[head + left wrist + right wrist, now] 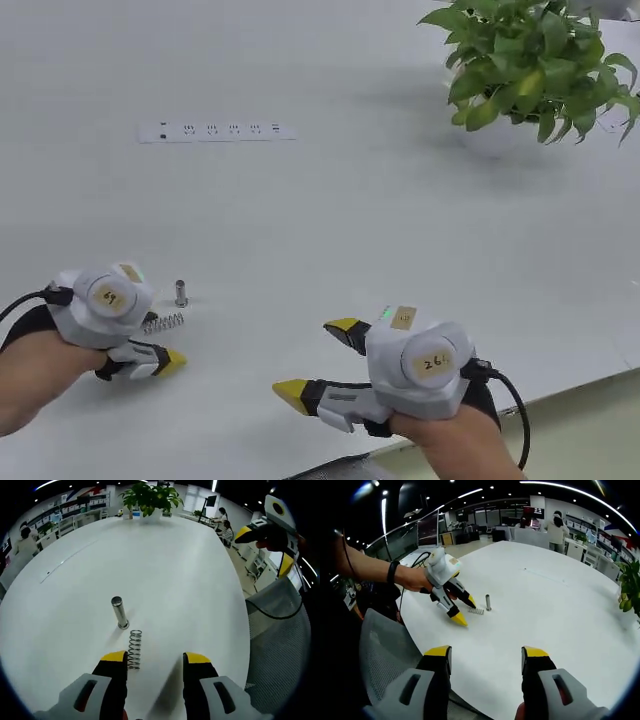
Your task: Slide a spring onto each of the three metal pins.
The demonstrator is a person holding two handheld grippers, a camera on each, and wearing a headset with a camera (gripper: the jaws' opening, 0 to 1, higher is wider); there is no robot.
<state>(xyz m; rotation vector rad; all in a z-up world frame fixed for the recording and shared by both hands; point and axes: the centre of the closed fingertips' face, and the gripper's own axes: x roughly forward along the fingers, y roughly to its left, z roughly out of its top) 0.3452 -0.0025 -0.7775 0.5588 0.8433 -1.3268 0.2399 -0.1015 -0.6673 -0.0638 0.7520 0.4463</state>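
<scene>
The left claw [156,657] stands apart and grips nothing. Its jaws are low over the desk [200,580] and aimed at the work, which I judge to be the reach for a pick-up. The spring [134,649] lies flat on the desk just ahead, its near end right by the inner edge of one jaw tip. Whether it touches that tip I cannot tell. It lies to that side of the gap, not centred, so the claw likely needs a small sideways shift before it closes.

Just past the spring's far end the pin [119,612] stands upright and bare, near the spring but apart from it. Standing upright leaves its top free for a spring to go over. One pin and one spring are to be seen, so the task looks barely begun.

The left hand [45,365] grips its claw from behind, with the forearm low along the desk and reaching in from the side.

The right claw [486,652] is likewise apart and empty, well away from pin and spring, and points across the desk towards them. The right hand [445,435] holds it near the desk's near edge, idle for now, I judge.

Far off on the desk sit a power strip [215,131] and a plant [530,60].
</scene>
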